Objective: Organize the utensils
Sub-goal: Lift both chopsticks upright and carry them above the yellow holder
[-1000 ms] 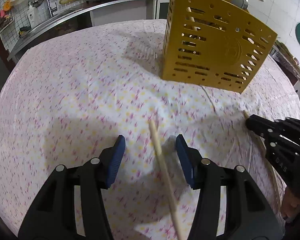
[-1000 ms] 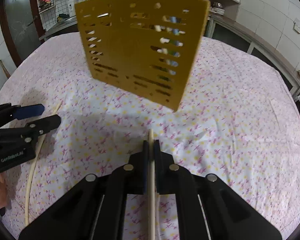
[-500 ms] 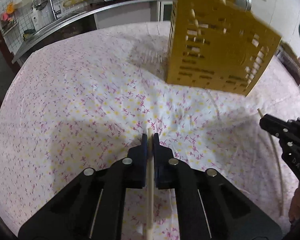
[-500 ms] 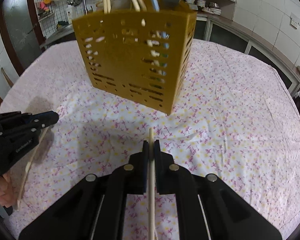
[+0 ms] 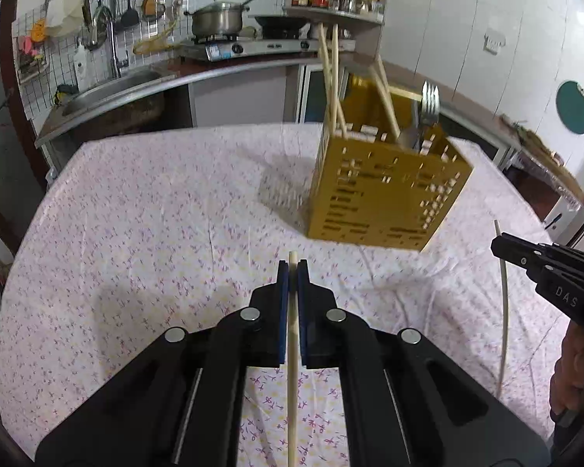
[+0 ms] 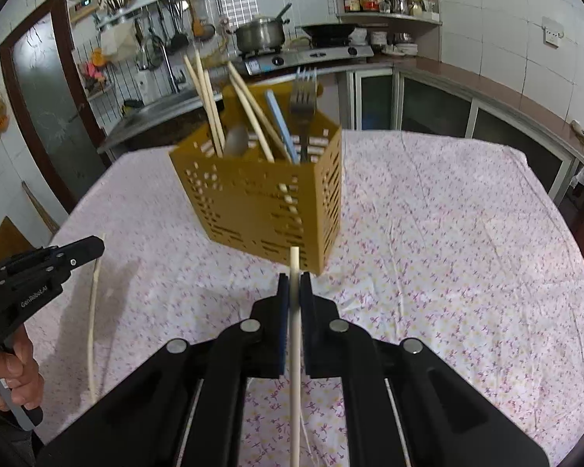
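My left gripper (image 5: 292, 268) is shut on a pale wooden chopstick (image 5: 292, 369) whose tip pokes just past the blue pads. My right gripper (image 6: 294, 281) is shut on a second chopstick (image 6: 296, 350), and it also shows at the right edge of the left wrist view as the right gripper (image 5: 500, 243). Both are raised above the flowered tablecloth (image 5: 155, 214). Ahead stands the yellow perforated utensil holder (image 5: 385, 190), also seen as the holder (image 6: 261, 198), with several chopsticks, a fork (image 6: 303, 97) and a blue handle in it.
A person's hand (image 6: 7, 366) grips the left gripper's handle at the left edge. Behind the table run a counter with a sink (image 5: 109, 85), a stove with a pot (image 5: 218, 19) and shelves with jars (image 6: 381, 0).
The left gripper's jaws closed on the chopstick that lay between them. Both grippers then rose from the cloth with their chopsticks, so the holder now looks farther and lower.
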A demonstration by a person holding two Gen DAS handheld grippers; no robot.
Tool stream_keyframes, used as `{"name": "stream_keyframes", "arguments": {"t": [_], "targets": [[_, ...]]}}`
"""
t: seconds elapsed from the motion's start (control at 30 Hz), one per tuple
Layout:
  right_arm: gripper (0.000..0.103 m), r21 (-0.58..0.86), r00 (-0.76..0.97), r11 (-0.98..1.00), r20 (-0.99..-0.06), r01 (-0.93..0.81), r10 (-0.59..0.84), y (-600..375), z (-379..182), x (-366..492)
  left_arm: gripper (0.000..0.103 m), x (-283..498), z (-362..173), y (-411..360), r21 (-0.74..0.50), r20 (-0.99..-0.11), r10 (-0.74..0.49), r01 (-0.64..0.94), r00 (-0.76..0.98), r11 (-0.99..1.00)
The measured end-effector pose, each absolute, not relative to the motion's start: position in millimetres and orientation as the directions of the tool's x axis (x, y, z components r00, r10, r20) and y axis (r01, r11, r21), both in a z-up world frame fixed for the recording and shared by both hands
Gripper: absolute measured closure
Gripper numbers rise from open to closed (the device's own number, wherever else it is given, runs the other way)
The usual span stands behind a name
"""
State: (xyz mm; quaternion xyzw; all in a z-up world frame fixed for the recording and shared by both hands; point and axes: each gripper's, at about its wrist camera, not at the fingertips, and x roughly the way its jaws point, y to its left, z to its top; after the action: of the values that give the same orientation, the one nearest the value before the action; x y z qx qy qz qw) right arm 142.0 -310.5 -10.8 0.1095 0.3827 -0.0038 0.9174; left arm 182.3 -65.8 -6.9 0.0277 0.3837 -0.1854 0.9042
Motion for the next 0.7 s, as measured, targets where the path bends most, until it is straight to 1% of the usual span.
{"name": "stream_keyframes", "arguments": {"t": [0.07, 0.2, 0.4, 0.47, 0.7], "targets": [[0.097, 0.201, 0.722, 0.975, -0.688, 0.089, 0.076, -311.9, -2.4, 138.2, 0.100, 176.9, 6.3, -62.5, -0.102, -0.679, -0.330, 0.361, 0.655, 0.927], [0.097, 0.205, 0.760, 0.975, -0.646, 0.083, 0.071, -315.3, 18.0, 129.1, 0.100, 164.4, 29.4, -65.0, -0.082, -0.633, -0.343, 0.381, 0.694, 0.921], [0.097, 0.168, 0.812, 0.982, -0.583, 0.082, 0.032, -314.1, 46.2, 114.9, 0.100, 150.1, 55.1, -65.2, -0.065, -0.577, -0.352, 0.388, 0.737, 0.919], [0.097, 0.139, 0.827, 0.986, -0.562, 0.090, 0.004, -313.9, 54.4, 110.4, 0.100, 147.9, 60.2, -64.6, -0.067, -0.568, -0.355, 0.389, 0.743, 0.919], [0.097, 0.133, 0.852, 0.987, -0.523, 0.089, -0.006, -314.4, 72.9, 102.7, 0.101, 146.2, 75.8, -59.3, -0.070, -0.533, -0.352, 0.375, 0.769, 0.924]]}}
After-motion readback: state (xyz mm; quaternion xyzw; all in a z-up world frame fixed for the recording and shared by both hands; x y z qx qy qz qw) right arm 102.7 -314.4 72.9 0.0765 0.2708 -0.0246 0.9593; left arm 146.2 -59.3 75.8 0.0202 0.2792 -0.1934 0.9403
